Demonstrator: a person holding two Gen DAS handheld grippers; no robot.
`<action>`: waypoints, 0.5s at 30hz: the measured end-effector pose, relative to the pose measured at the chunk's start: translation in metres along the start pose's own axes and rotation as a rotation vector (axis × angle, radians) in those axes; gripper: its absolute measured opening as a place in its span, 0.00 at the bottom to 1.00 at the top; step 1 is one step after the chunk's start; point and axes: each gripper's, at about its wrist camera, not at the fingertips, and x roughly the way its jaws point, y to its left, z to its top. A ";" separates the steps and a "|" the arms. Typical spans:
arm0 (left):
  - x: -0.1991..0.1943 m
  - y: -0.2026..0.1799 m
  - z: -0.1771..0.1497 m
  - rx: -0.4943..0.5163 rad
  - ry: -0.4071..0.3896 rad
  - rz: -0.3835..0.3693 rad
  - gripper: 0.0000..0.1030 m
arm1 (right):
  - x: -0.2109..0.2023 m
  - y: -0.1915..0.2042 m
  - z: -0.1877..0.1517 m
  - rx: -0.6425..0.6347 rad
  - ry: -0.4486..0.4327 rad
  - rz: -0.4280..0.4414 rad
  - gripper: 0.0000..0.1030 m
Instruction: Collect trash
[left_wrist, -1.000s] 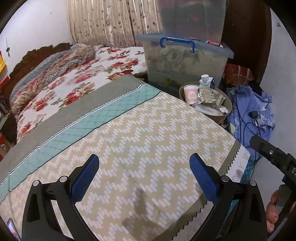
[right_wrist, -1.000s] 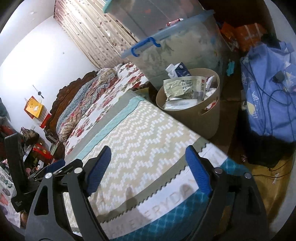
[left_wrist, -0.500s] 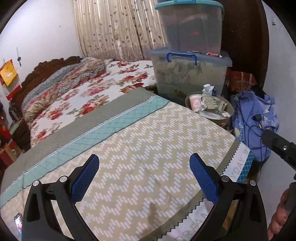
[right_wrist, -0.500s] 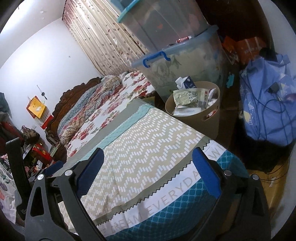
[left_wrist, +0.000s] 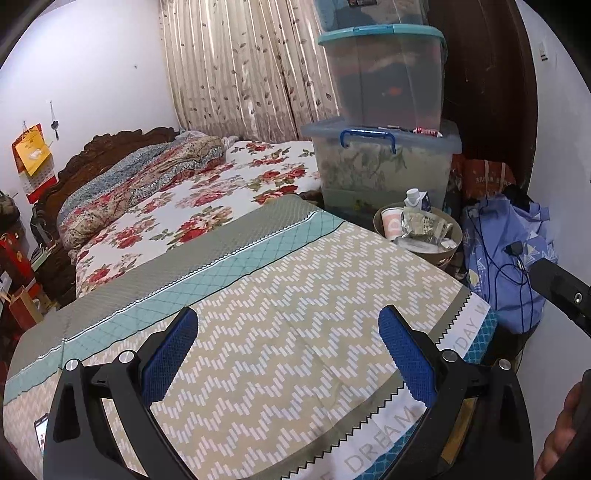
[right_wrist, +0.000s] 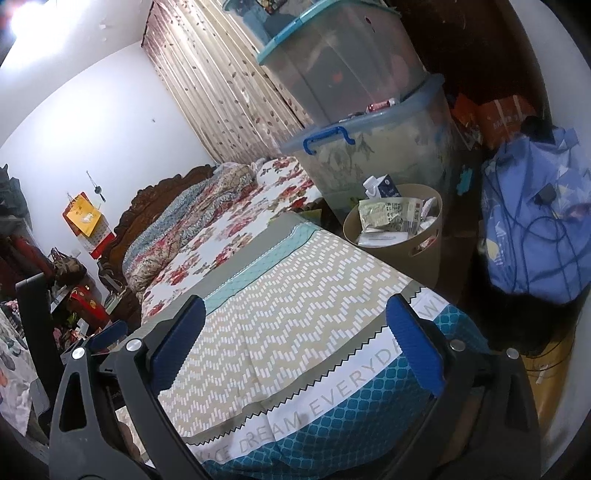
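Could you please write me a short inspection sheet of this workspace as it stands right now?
Surface: zigzag bedspread on the bed, no trash seen on it.
Job's things: tan waste basket beside the bed, filled with a crumpled wrapper, a milk carton and a paper cup.
Clutter: stacked storage bins behind the basket; blue cloth bundle to its right.
Grippers: left gripper and right gripper both open, holding nothing, above the bedspread.
Cables: dark cable lying over the bundle.
Surroundings: floral quilt, curtain, white wall.
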 end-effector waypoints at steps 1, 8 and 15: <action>-0.003 0.000 0.000 -0.002 -0.004 0.002 0.92 | -0.003 0.001 -0.001 -0.002 -0.003 0.001 0.95; -0.021 0.001 -0.003 -0.015 -0.022 0.030 0.92 | -0.013 0.000 -0.004 -0.001 -0.014 0.021 0.96; -0.036 0.000 -0.004 -0.019 -0.031 0.063 0.92 | -0.021 0.000 -0.003 0.002 -0.028 0.044 0.96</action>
